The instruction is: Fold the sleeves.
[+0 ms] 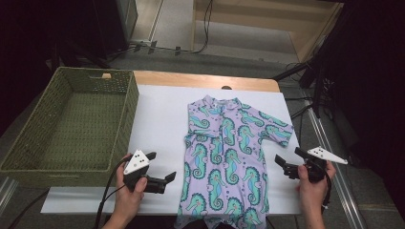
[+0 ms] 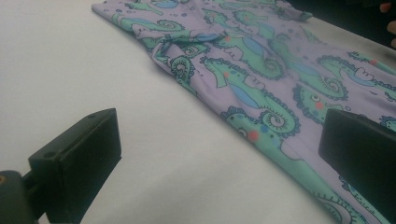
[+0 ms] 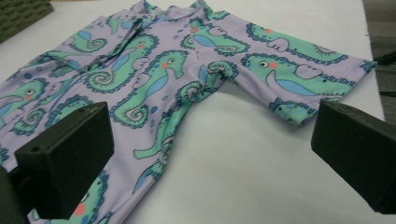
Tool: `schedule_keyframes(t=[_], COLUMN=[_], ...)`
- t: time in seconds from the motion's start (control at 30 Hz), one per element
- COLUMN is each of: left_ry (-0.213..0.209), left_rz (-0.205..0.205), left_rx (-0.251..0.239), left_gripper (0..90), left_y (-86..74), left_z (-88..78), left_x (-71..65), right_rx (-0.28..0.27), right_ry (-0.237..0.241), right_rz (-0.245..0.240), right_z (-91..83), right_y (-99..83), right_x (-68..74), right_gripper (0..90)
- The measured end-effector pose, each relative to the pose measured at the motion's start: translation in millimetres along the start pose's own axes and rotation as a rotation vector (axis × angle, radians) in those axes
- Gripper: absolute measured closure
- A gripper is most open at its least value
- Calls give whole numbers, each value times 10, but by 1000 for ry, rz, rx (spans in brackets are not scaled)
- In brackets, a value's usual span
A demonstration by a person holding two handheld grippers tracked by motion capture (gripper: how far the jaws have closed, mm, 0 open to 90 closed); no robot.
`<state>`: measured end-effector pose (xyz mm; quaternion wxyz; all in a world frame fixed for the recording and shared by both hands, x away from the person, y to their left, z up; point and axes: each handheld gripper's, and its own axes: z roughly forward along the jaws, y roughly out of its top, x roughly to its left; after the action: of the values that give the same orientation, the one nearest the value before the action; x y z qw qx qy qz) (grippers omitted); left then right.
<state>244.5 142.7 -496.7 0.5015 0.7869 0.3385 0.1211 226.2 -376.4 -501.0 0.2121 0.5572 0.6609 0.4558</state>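
Observation:
A lilac child's swimsuit [image 1: 224,152] printed with green seahorses lies flat on the white sheet [image 1: 162,124], collar at the far side, legs hanging over the near edge. My left gripper [image 1: 160,168] hovers open just left of the garment's lower body, jaws pointing at it; the fabric edge [image 2: 261,126] lies between and beyond its jaws. My right gripper [image 1: 289,162] stands open at the garment's right side, below the short sleeve [image 3: 303,77]. In the right gripper view the sleeve and side seam [image 3: 173,121] lie just ahead of the jaws. Neither holds anything.
A green woven basket [image 1: 28,162] stands empty at the table's left, its wall beside my left hand. The wooden table edge [image 1: 205,80] shows beyond the sheet. Cables and dark stands [image 1: 310,81] lie on the floor behind and to the right.

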Motion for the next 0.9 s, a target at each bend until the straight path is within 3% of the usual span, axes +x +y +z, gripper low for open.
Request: schedule_keyframes(t=[0.37,0.5,0.7,0.9], left_ry=[12,10,7,-4], left_rz=[18,14,40,22], left_rx=[-2,-3,2,-6], left_gripper=[0,0,0,0], left_y=[-35,-48,-61,-63], left_z=[-37,-23,11,6], left_x=[25,21,-36,-13], right_rx=[43,56,88,127], right_ry=[-44,-61,-113,-197], right_rz=[41,80,119,181], right_z=[230,333,491,629], right_y=[196,259,337,421], right_x=[-239,-367,-552,-703], right_gripper=[0,0,95,232])
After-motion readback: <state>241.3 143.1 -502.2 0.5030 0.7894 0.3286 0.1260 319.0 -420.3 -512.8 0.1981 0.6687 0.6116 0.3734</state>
